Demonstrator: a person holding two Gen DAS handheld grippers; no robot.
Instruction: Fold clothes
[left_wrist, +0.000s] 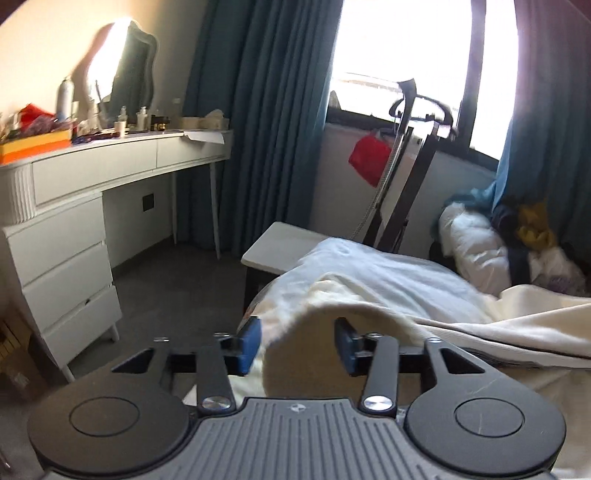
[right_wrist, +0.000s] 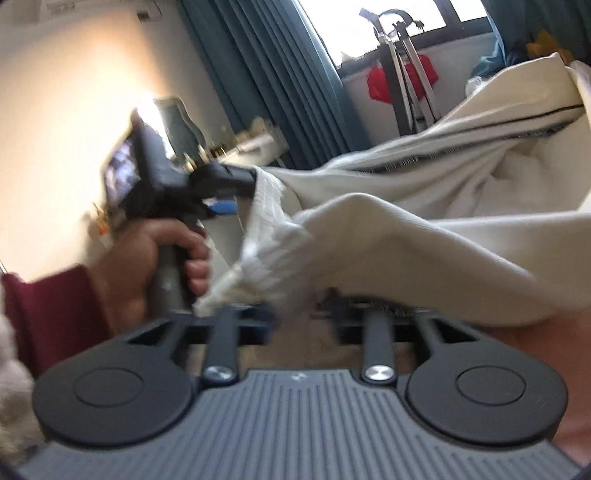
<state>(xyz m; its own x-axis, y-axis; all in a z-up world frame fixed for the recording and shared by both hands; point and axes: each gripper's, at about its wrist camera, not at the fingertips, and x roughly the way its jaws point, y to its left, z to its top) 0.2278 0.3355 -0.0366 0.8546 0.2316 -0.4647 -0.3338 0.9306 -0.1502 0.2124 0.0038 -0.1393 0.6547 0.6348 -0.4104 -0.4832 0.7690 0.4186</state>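
A cream knit garment with a dark stripe lies partly lifted over the bed. In the left wrist view my left gripper has its blue pads apart with a fold of the cream cloth lying between them, not pinched. In the right wrist view the garment hangs across the frame, its ribbed hem bunched in front. My right gripper is blurred and partly covered by the hem; its jaws stand apart. The left gripper shows there, held by a hand, at the hem's edge.
A bed with white bedding lies ahead. A white dressing table with a mirror and bottles stands left. Teal curtains and a window are behind. A black stand and a pile of clothes sit by the window.
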